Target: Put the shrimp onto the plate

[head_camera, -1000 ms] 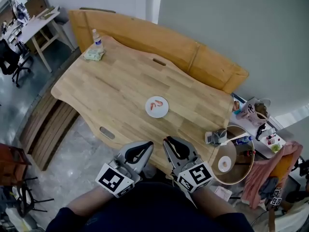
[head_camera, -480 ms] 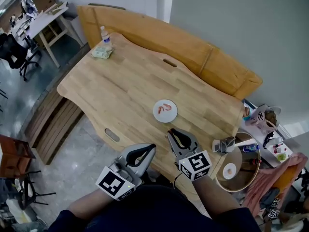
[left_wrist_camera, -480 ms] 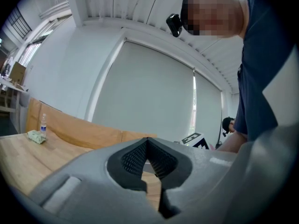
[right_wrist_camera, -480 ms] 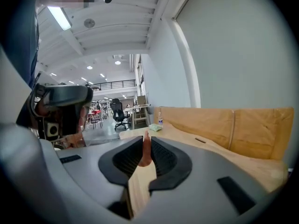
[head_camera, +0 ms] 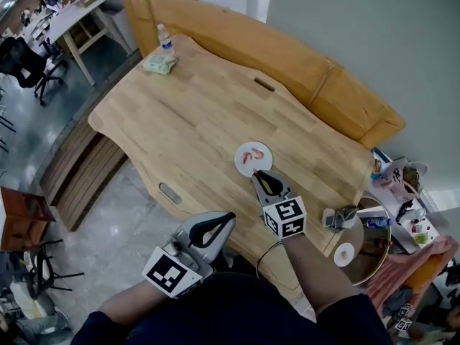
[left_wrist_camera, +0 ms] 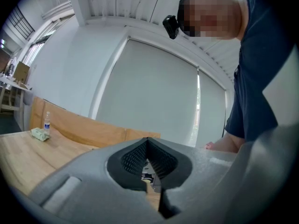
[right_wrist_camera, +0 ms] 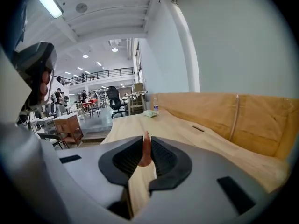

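A small white plate (head_camera: 264, 149) sits on the wooden table (head_camera: 187, 113) near its front right, with pink shrimp (head_camera: 249, 157) lying on it. My right gripper (head_camera: 257, 175) reaches over the table, its tips just short of the plate's near rim. In the right gripper view the right gripper (right_wrist_camera: 146, 143) is shut on a pink shrimp (right_wrist_camera: 145, 150) that stands upright between the pads. My left gripper (head_camera: 227, 218) hangs off the table's front edge, shut with nothing in it; in the left gripper view the left gripper (left_wrist_camera: 148, 143) points up toward the wall.
A water bottle (head_camera: 166, 38) and a pack of wipes (head_camera: 159, 64) stand at the table's far left corner. A wooden board (head_camera: 302, 67) leans against the wall behind. A round side table (head_camera: 368, 241) with clutter is at the right.
My right gripper has moved forward over the table from its front edge up to the plate. The left gripper has stayed back by the table's edge.
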Motion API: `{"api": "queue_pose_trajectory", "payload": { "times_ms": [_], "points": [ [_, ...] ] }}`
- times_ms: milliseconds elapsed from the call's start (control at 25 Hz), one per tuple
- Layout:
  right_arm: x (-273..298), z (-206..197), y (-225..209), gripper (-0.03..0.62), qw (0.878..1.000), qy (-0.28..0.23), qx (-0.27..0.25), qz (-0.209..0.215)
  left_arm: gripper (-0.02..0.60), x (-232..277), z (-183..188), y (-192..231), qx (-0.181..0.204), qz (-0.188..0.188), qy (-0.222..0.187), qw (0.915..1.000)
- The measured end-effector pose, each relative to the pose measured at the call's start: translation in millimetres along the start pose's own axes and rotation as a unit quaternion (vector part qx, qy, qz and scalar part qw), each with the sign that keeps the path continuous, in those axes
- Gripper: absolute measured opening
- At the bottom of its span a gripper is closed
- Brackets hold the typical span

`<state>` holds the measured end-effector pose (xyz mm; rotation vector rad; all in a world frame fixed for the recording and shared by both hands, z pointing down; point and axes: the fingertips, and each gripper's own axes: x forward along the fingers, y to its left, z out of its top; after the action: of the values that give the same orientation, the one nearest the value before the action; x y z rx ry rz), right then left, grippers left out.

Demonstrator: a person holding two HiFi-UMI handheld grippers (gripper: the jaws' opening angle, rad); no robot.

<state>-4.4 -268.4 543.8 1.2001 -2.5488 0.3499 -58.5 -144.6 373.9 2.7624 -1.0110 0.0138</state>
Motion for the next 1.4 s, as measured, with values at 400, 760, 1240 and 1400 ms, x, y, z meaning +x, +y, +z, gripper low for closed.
{"api": "queue_pose_trajectory", "payload": {
  "times_ms": [400,760,1240,1400],
  "points": [
    [59.6,-74.1,-35.8,0.06,0.993,0.091,-0.067,-0.015,0.003,10.6,-7.9,6.9,-0.005,0.003,0.014,0.9999],
    [97.2,-126.2,-62.0,0.06,0.977,0.183,-0.112,-0.011,0.003,13.2,-16.4,20.3,-0.012,0.013,0.021,0.9996],
    [137.0,-165.5,-91.1,0.06,0.961,0.247,-0.123,0.0,0.003,13.4,-23.8,42.3,-0.019,0.035,0.038,0.9985],
    [141.1,-170.0,-90.6,0.06,0.959,0.254,-0.127,0.011,0.003,13.2,-25.5,46.6,-0.023,0.04,0.042,0.9981]
  ]
}}
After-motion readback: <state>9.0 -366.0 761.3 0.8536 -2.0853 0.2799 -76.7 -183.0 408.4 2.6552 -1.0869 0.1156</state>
